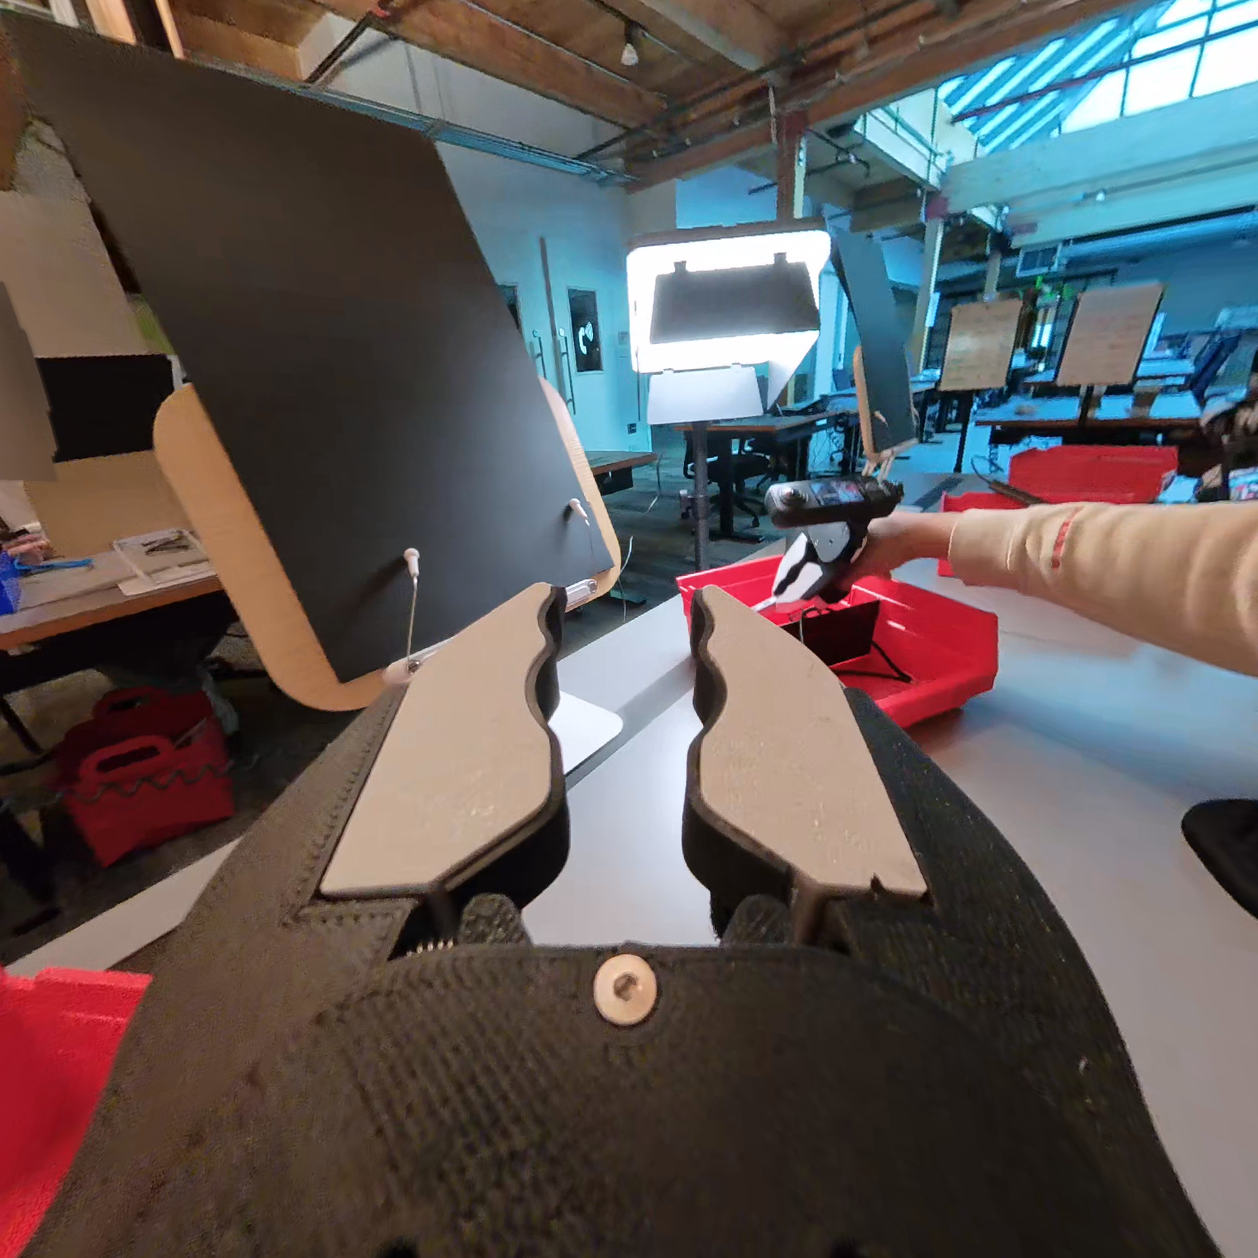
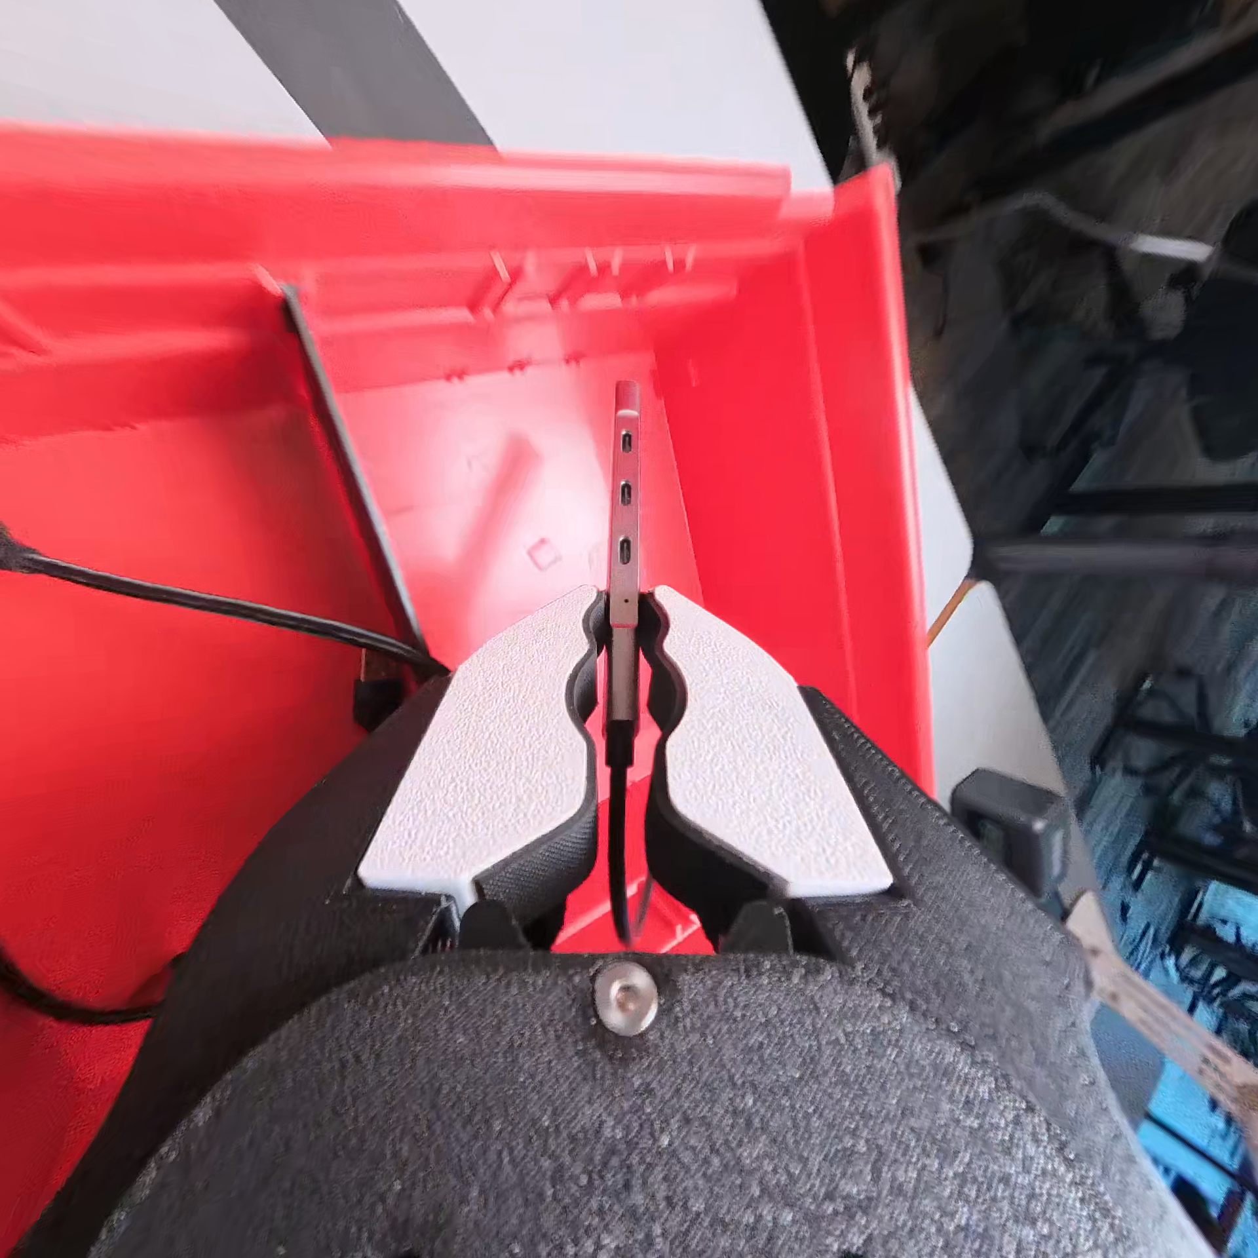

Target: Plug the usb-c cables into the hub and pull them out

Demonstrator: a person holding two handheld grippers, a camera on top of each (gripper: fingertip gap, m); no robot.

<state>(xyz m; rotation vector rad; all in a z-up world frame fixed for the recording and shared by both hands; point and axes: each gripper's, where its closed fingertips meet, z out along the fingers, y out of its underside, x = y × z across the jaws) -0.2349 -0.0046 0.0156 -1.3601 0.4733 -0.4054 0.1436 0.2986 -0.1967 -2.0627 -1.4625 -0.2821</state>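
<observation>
In the right wrist view my right gripper (image 2: pixel 626 602) is shut on the slim grey USB-C hub (image 2: pixel 626 490), held edge-on inside a red bin (image 2: pixel 749 442). Three empty ports show along the hub's edge, and its own short cable (image 2: pixel 621 837) hangs back between the fingers. A black braided cable (image 2: pixel 204 602) runs in from the left beside a black divider (image 2: pixel 347 463). In the left wrist view my left gripper (image 1: pixel 626 606) is open and empty above the grey table (image 1: pixel 1021 783). The right gripper (image 1: pixel 810 565), held by a hand, reaches into the red bin (image 1: pixel 939 653).
A black board on a wooden stand (image 1: pixel 327 381) leans at the left of the table. A second red bin (image 1: pixel 1089 470) stands farther back right, and a red edge (image 1: pixel 47 1089) shows at bottom left. A red bag (image 1: pixel 150 769) sits on the floor. A black object (image 1: pixel 1225 844) lies at the right edge. Across from one pair of fingers to the other is roughly 55 centimeters.
</observation>
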